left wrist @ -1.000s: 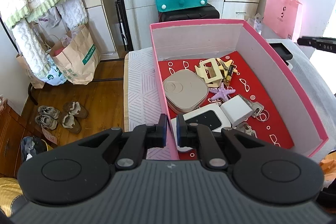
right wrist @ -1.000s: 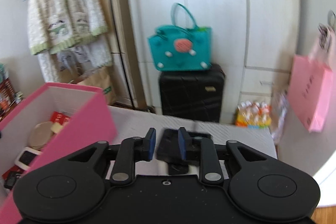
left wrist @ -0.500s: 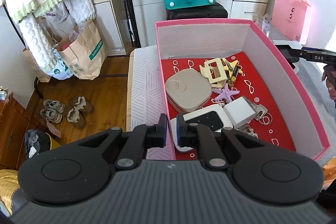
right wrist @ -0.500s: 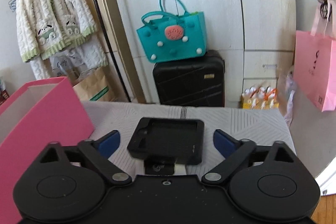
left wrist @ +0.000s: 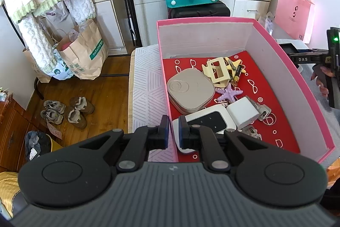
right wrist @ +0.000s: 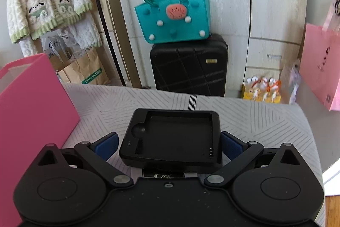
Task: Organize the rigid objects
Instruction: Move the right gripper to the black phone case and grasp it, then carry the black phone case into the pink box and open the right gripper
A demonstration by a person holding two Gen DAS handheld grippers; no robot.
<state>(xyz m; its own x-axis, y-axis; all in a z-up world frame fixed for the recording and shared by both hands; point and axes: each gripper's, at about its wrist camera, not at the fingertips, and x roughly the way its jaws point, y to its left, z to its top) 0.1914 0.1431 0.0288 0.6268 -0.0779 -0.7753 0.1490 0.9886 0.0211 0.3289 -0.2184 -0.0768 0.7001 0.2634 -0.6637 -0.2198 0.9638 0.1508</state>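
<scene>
L gripper (left wrist: 173, 134): jaws pinch near-left wall of pink box (left wrist: 293, 78), at 6 o'clock of the box. R gripper (right wrist: 170, 145): jaws spread wide, one each side of black tray (right wrist: 173, 137), not touching it. Tray lies on patterned bed cover (right wrist: 265, 120), box at its 9 o'clock.

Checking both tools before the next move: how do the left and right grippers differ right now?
The left gripper has its fingers nearly together, pinching the pink box wall between them; the right gripper is spread wide. The left is at the box's near edge, the right over the patterned bed cover. Nothing is held by the right: the black charger tray sits between its open fingers, untouched as far as shows. Both have blue finger pads.
</scene>
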